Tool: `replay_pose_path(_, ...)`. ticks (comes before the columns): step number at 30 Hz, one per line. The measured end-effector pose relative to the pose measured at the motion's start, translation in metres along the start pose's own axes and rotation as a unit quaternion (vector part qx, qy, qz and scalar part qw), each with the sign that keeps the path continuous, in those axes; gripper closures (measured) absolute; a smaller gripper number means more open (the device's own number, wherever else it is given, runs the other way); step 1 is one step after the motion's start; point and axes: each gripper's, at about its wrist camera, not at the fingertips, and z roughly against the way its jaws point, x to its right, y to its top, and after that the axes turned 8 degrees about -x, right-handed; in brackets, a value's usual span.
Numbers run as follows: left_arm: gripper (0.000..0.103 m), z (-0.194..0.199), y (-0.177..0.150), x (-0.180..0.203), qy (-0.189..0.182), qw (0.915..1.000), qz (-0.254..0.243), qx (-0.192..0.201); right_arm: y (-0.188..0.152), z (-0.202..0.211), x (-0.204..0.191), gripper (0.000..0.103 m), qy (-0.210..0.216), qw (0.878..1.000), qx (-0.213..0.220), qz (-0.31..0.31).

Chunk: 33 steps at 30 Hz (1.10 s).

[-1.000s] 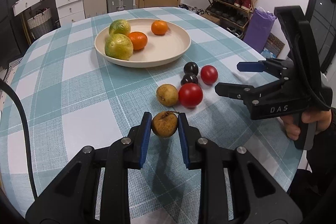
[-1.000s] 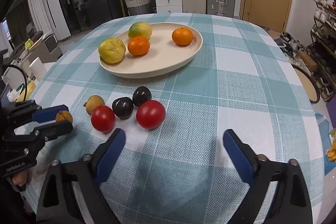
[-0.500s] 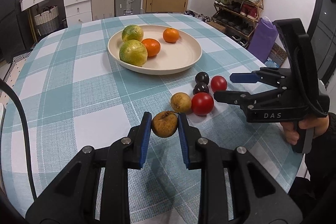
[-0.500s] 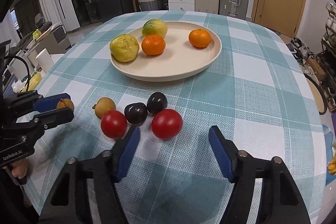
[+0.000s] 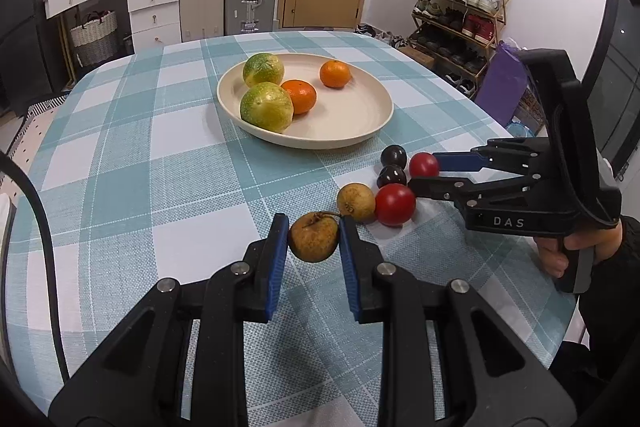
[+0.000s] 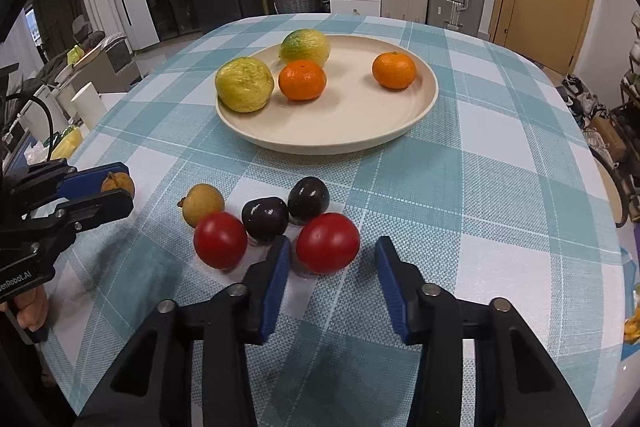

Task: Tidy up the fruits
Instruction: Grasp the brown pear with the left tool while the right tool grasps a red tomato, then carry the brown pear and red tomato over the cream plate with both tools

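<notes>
Closing around a red tomato, right gripper apparently untouching.

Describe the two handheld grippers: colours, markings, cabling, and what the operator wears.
Both are black plastic pistol-grip frames with silver pivot bolts and blue finger pads. The right gripper has white "DAS" lettering on its side. The left gripper shows white lettering ending "Robot.AI" in the right wrist view, with a black cable alongside. The sleeve is dark.

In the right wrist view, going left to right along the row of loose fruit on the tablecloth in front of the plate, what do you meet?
Brown fruit held in the left gripper → loose brown fruit → left red tomato → near dark plum → far dark plum → right red tomato, which sits between the right gripper's pads.
</notes>
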Motion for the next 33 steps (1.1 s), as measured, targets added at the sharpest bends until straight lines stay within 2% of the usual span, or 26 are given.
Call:
replay_pose_path(8, 0.08, 0.0, 0.0, 0.002, 0.0, 1.0, -0.002, 0.0, -0.002, 0.001, 0.003, 0.071, 0.021, 1.0, 0.01, -0.014)
replay_pose_path(14, 0.08, -0.001, 0.0, 0.004, 0.004, 1.0, -0.001, 0.0, -0.007, 0.005, 0.004, 0.072, 0.024, 0.999, 0.018, -0.021)
replay_pose_path(23, 0.08, -0.004, 0.0, 0.008, 0.011, 0.9999, -0.001, 0.003, -0.029, 0.031, 0.0, 0.072, 0.045, 0.996, 0.068, -0.025)
replay_pose_path(33, 0.08, -0.001, 0.002, 0.016, 0.006, 0.9998, -0.004, 0.017, -0.03, 0.041, 0.008, 0.072, 0.049, 0.995, 0.08, -0.042)
